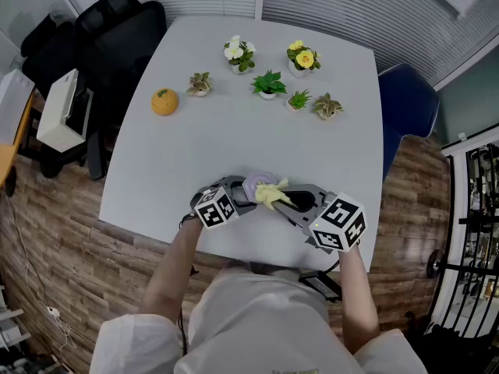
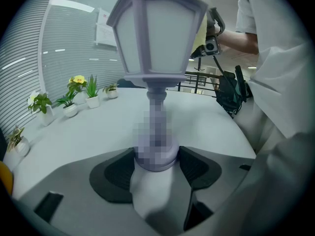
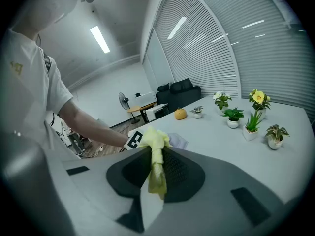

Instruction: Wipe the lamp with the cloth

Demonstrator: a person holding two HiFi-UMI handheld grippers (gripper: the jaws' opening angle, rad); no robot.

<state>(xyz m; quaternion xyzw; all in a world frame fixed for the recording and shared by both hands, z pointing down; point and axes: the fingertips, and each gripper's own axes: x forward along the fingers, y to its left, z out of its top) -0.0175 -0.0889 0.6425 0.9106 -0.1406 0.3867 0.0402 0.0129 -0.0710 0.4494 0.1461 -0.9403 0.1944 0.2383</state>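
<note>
Head view, white rectangular table (image 1: 234,142) taken as dial. 6 o'clock, near edge: lilac lantern-shaped lamp (image 1: 256,185), base clamped between the jaws of the left gripper (image 2: 156,163) at its 9 o'clock. Right gripper (image 3: 156,168) at lamp's 3 o'clock, pinching yellow cloth (image 1: 273,195) against lamp's top. 12–1 o'clock: six small potted plants (image 1: 268,84). 10 o'clock: orange pumpkin-shaped ornament (image 1: 164,101). Off table: black office chair (image 1: 117,29) at 10–11, blue chair (image 1: 405,107) at 2.
</note>
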